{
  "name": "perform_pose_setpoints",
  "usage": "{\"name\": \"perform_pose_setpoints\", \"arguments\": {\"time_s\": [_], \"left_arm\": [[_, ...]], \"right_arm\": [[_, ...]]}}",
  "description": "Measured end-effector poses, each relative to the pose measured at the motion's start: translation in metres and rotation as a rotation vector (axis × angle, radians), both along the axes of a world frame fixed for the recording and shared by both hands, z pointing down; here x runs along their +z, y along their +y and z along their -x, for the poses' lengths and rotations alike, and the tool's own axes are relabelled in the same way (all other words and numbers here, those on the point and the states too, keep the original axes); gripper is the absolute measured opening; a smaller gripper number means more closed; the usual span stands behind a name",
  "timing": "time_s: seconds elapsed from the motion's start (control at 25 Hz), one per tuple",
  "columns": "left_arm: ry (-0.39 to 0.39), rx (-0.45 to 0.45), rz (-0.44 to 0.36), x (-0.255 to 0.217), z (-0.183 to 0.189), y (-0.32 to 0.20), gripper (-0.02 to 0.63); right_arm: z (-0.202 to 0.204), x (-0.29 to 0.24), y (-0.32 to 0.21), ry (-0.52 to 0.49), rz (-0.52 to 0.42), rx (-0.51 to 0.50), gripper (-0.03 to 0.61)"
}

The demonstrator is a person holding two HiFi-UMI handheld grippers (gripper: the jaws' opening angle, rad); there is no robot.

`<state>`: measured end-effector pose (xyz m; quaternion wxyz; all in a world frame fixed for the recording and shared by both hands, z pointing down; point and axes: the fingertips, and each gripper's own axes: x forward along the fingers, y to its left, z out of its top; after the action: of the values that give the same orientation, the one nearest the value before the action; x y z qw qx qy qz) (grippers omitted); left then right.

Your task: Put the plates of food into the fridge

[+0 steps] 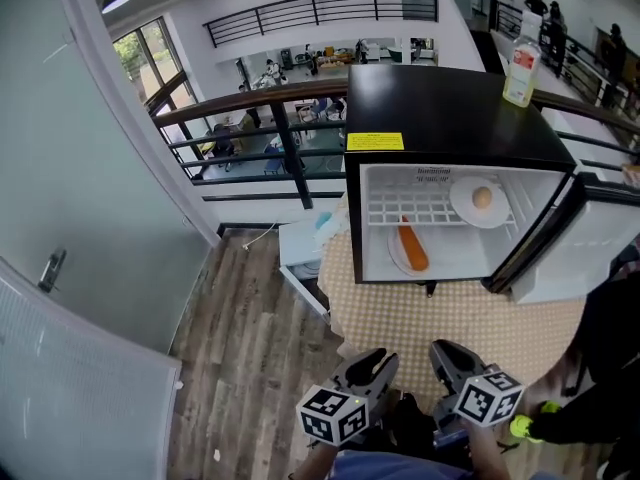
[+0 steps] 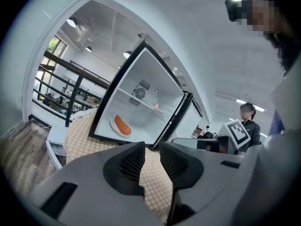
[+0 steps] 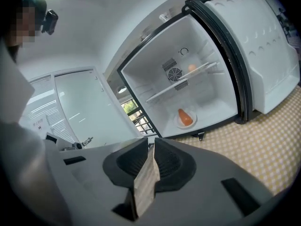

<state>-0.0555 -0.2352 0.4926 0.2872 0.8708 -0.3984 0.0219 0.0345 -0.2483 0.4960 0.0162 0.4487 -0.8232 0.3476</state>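
The black mini fridge (image 1: 440, 108) stands open on a checkered cloth. On its floor lies a white plate with an orange sausage-like food (image 1: 410, 250) (image 2: 121, 125) (image 3: 185, 118). On the wire shelf above it rests a second plate with a round pale food (image 1: 481, 200) (image 3: 192, 68). My left gripper (image 1: 372, 360) (image 2: 152, 149) and right gripper (image 1: 447, 353) (image 3: 151, 145) hang low in front of me, well short of the fridge. Both are shut with nothing between the jaws.
The fridge door (image 1: 590, 248) swings out to the right. A bottle (image 1: 521, 71) stands on the fridge top. The checkered cloth (image 1: 450, 318) covers the surface under the fridge. A white stool (image 1: 300, 248) sits at the left, a railing (image 1: 250, 108) behind, and a person's dark sleeve (image 1: 610, 368) at right.
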Motion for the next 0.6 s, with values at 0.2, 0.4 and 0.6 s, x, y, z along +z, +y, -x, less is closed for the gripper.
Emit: {"name": "perform_pose_setpoints", "arguments": {"time_s": [0.2, 0.4, 0.6], "left_arm": [[-0.027, 0.033, -0.014, 0.002, 0.009, 0.03, 0.08], [-0.018, 0.101, -0.003, 0.009, -0.002, 0.055, 0.074], [0.002, 0.134, -0.017, 0.001, -0.016, 0.069, 0.066]], "right_arm": [[0.006, 0.005, 0.036, -0.026, 0.004, 0.024, 0.051], [0.006, 0.004, 0.069, -0.029, 0.014, 0.049, 0.051], [0.008, 0.003, 0.087, -0.036, 0.028, 0.037, 0.049]]}}
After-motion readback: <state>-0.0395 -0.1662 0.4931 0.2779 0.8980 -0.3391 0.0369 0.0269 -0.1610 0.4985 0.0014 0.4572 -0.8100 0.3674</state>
